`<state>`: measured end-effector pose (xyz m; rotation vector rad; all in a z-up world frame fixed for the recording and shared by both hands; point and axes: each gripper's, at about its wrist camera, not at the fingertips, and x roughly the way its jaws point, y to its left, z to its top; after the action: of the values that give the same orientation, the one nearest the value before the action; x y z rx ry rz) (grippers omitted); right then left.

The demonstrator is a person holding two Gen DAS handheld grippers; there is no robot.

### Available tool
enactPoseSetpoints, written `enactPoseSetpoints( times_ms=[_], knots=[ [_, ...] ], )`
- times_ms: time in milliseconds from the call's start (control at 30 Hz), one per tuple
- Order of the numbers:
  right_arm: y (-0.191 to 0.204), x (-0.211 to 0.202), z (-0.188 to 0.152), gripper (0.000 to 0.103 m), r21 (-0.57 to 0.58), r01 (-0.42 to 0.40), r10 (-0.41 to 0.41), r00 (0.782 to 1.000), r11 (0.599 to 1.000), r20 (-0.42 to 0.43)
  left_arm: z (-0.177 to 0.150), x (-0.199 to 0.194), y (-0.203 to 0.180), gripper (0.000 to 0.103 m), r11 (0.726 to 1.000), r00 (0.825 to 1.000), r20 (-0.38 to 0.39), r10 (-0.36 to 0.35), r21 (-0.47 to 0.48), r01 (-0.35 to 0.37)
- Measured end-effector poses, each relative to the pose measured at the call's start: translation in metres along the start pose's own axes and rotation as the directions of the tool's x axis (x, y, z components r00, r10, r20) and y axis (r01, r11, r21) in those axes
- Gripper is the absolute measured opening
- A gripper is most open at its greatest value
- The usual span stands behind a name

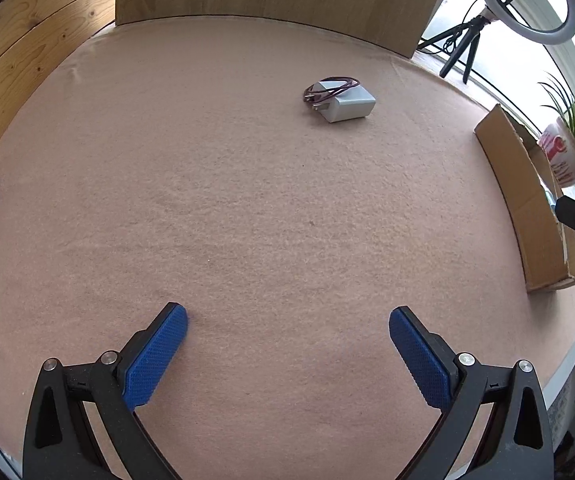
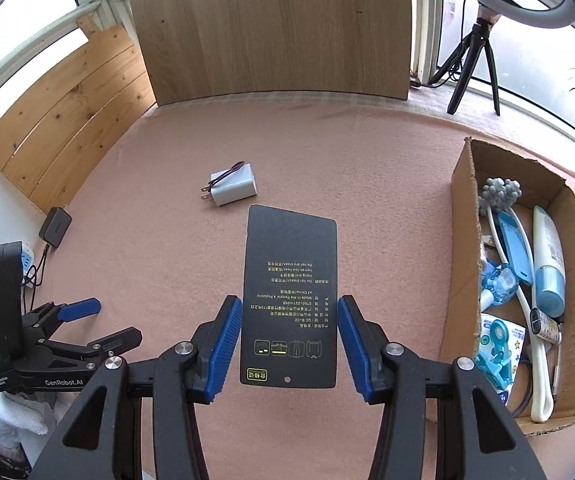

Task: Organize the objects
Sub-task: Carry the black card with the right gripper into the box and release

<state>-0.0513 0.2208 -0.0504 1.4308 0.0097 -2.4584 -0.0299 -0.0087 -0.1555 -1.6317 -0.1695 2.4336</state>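
Observation:
My right gripper [image 2: 289,312] is shut on a flat black card [image 2: 290,276] with small printed text, held by its long edges above the pink mat. A white charger [image 2: 232,187] wrapped in a dark cable lies on the mat beyond the card; in the left wrist view the charger [image 1: 343,101] sits far ahead, right of centre. My left gripper [image 1: 287,322] is open over bare mat with nothing between its blue pads; it also shows at the left edge of the right wrist view as the left gripper [image 2: 109,320]. The cardboard box [image 2: 461,208] stands to the right of the card.
The cardboard box [image 1: 523,200] holds several blue and white items, among them a tube [image 2: 547,256]. A small black adapter [image 2: 55,226] with a cable lies at the mat's left edge. A wooden board [image 2: 271,28] stands at the back, a ring-light tripod [image 2: 475,64] beside it.

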Motion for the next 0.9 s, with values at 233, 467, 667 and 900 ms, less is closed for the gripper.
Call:
enactPoseSetpoints(
  times_ms=[233, 467, 667, 900],
  knots=[
    [-0.057, -0.041, -0.010, 0.045, 0.155, 0.078, -0.091, 0.993, 0.985, 0.081, 0.013, 0.013, -0.027, 0.102, 0.998, 1.000, -0.007, -0.004, 0.055, 0.004],
    [-0.106, -0.063, -0.022, 0.045, 0.264, 0.175, -0.207, 0.974, 0.949, 0.096, 0.018, 0.015, -0.035, 0.102, 0.997, 1.000, -0.017, 0.000, 0.071, 0.001],
    [-0.133, -0.062, -0.030, 0.045, 0.315, 0.222, -0.254, 0.965, 0.923, 0.066, 0.017, 0.012, -0.033, 0.102, 0.998, 1.000, -0.023, 0.001, 0.065, 0.000],
    [-0.143, -0.062, -0.036, 0.045, 0.329, 0.246, -0.279, 0.959, 0.912, 0.054, 0.019, 0.009, -0.035, 0.102, 0.998, 1.000, -0.025, 0.000, 0.057, 0.002]
  ],
)
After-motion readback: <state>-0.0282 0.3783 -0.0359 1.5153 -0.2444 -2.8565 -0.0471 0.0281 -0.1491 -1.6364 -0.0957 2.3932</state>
